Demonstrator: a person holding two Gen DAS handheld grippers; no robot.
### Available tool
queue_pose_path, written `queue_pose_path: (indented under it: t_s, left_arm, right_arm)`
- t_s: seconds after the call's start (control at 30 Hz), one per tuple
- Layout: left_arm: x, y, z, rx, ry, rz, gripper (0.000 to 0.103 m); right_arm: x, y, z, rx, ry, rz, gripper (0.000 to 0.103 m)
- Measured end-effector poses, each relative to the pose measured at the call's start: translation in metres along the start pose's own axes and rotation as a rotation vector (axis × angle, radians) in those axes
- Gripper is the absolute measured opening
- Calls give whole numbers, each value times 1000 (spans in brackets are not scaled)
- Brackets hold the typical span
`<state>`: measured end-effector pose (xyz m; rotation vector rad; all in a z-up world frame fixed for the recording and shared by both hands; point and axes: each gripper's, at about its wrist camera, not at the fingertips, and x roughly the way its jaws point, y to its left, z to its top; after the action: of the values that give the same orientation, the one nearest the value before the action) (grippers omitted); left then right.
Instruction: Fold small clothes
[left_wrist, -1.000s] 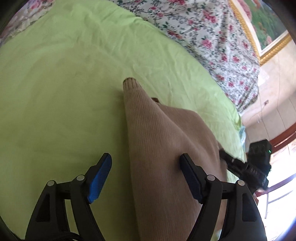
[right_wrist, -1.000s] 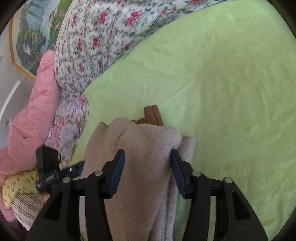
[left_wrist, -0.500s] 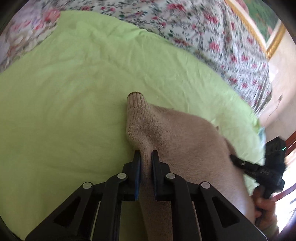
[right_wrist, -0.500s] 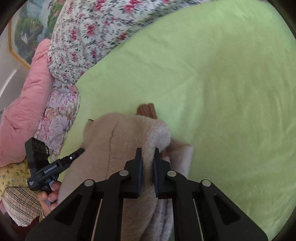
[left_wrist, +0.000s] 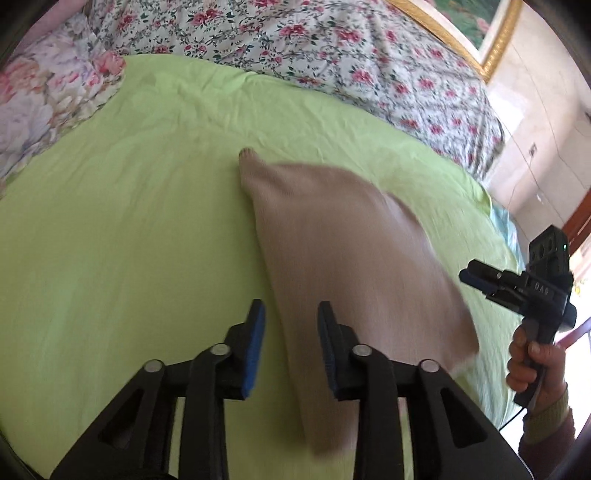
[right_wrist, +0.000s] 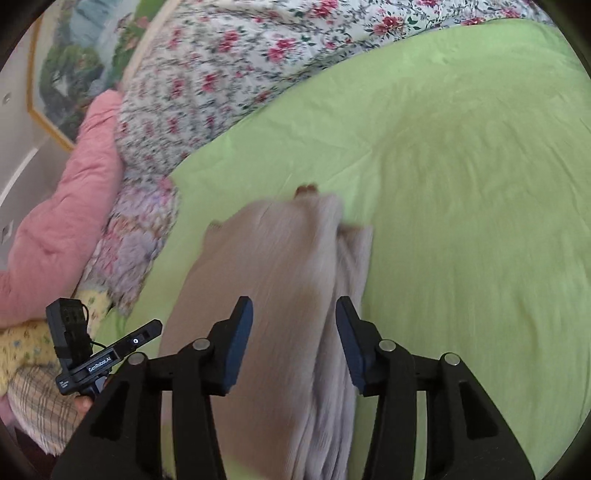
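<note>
a beige knitted garment (left_wrist: 343, 236) lay folded on the lime-green bed sheet (left_wrist: 110, 240), toward the near edge of the bed and about midway along it. in the left wrist view its ribbed cuff end (left_wrist: 246, 154) pointed toward the far edge of the bed, where a floral quilt (left_wrist: 332, 48) was bunched up; the rest of the cloth spread wide toward the near edge and was smeared by motion blur.

the left gripper (left_wrist: 291, 328) had its blue-padded jaws partly apart, having just been opening. the left border of the garment ran up between the two fingers, but the pads stood clear of it and pinched nothing.

the right gripper (right_wrist: 294, 332) also had its jaws partly apart, having just been opening. the layered right side of the garment (right_wrist: 280, 295) lay between and below its fingers, with neither pad pressing on the cloth. a small brown tip (right_wrist: 306, 189) peeked out at the garment's far end.

each gripper showed in the other's view, held by a hand (left_wrist: 532, 363) near the side of the garment. a pink quilt (right_wrist: 62, 210) and a patterned pillow (right_wrist: 133, 243) lay at the left edge of the bed in the right wrist view, under a framed landscape painting (right_wrist: 74, 70) on the wall.
</note>
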<state>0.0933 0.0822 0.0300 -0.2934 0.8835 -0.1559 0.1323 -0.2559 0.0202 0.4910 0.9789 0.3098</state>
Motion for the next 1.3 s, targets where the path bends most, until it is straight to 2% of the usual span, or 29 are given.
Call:
queue_pose_path:
  t_s: [0.03, 0.1, 0.3, 0.57, 0.63, 0.67, 0.7, 0.77, 0.87, 1.0, 1.17, 1.3]
  left_arm:
    - [-8, -1, -11, 5, -3, 8, 37]
    - [-21, -1, -30, -1, -3, 11, 52]
    - [-41, -6, -74, 3, -38, 22, 54]
    - [-7, -29, -94, 101, 20, 72, 54]
    - [4, -28, -95, 102, 34, 112, 44]
    - [5, -28, -94, 95, 30, 111, 27]
    - [5, -26, -92, 87, 27, 104, 17]
    - [-7, -28, -85, 64, -26, 129, 11]
    - [-18, -41, -84, 97, -95, 194, 10]
    - [3, -49, -102, 117, -23, 275, 7]
    - [1, -49, -111, 118, -29, 283, 7]
    - [3, -49, -111, 116, -19, 283, 7]
  right_arm:
    - [-7, 1, -12, 3, 1, -3, 48]
    - [-16, 4, -29, 3, -1, -21, 48]
    - [-29, 4, -70, 29, 0, -45, 48]
    - [-14, 14, -79, -21, 9, -63, 48]
    - [-11, 16, -80, -36, 13, -67, 41]
    - [-8, 16, -79, -47, 20, -82, 26]
    - [-8, 17, -79, -50, 23, -96, 11]
    - [-13, 19, -77, -54, 16, -81, 9]
    - [-33, 28, -73, -94, -42, -61, 8]
    - [-31, 25, -74, -135, -20, -121, 7]
    - [-12, 3, -83, -112, 36, -187, 7]
    - [-7, -2, -81, -99, 52, -192, 7]
